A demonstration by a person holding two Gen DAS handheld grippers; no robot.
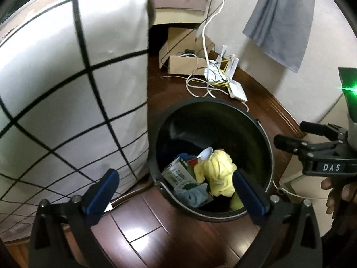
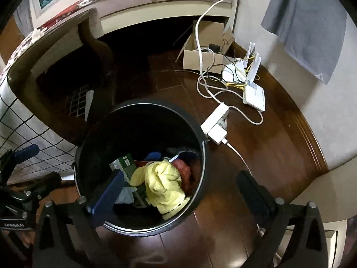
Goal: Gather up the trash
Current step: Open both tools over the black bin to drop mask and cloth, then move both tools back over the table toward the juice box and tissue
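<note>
A black round trash bin [image 1: 263, 138] stands on the dark wooden floor; it also shows in the right wrist view [image 2: 89, 138]. Inside lie a crumpled yellow cloth [image 1: 219, 172] [image 2: 161, 183], a green-and-white carton [image 1: 178, 174] [image 2: 123, 164], a grey rag [image 1: 191, 194] and red wrapping [image 2: 183, 172]. My left gripper [image 1: 176, 189] is open and empty, just above the bin's near rim. My right gripper [image 2: 180, 189] is open and empty over the bin's near right side. The right gripper also shows in the left wrist view [image 1: 312, 147], to the right of the bin.
A white grid-patterned bed cover [image 1: 67, 93] hangs left of the bin. Behind it lie a cardboard box [image 2: 205, 51], a white router [image 2: 254, 93], tangled cables [image 2: 214, 89] and a white power strip [image 2: 216, 122]. A grey cloth [image 2: 308, 22] hangs on the wall.
</note>
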